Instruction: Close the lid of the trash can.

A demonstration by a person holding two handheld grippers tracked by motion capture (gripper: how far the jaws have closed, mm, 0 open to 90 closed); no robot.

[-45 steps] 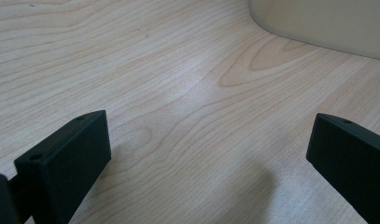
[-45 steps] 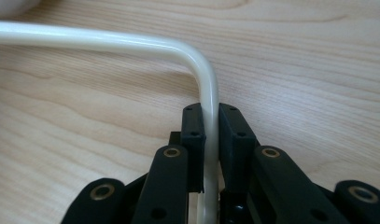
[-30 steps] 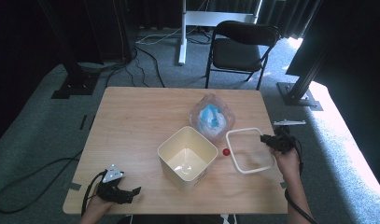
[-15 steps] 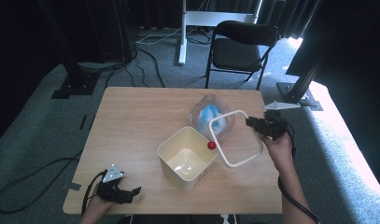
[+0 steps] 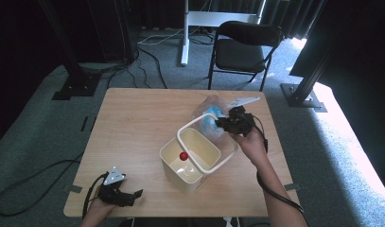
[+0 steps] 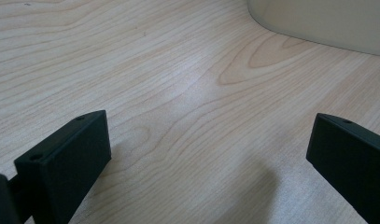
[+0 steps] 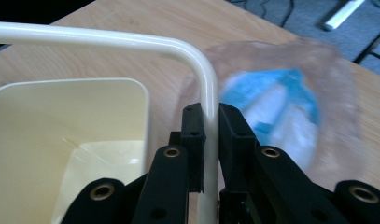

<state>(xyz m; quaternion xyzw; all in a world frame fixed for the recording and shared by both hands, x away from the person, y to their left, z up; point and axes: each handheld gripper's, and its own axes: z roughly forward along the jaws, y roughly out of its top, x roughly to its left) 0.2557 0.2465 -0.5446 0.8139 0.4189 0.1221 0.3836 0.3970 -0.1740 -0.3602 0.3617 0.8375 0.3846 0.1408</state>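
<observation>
A cream plastic bin [image 5: 179, 178] stands open on the wooden table [image 5: 133, 123]. Tilted above its right half hangs a white-rimmed clear lid [image 5: 189, 129] with a red knob [image 5: 183, 156]. My right gripper [image 5: 223, 124] is shut on the lid's rim at its far right corner. In the right gripper view the rim [image 7: 131, 41] runs between the closed jaws of the right gripper [image 7: 209, 112], with the bin [image 7: 61, 121] below left. My left gripper [image 5: 133, 195] rests open near the table's front left edge; in its own view the left gripper [image 6: 208, 140] has bare wood between its jaws and the bin's wall [image 6: 327, 21] lies ahead.
A clear plastic bag [image 5: 210, 113] with blue contents lies behind the bin, right beside the held lid, and shows blurred in the right gripper view [image 7: 281, 107]. Off the table's far side stand a black folding chair [image 5: 247, 47] and a white stand leg [image 5: 185, 38]. Cables cross the floor.
My right gripper has lifted the lid off the table to the right of the bin and carried it up and left, over the bin. The left gripper has stayed still.
</observation>
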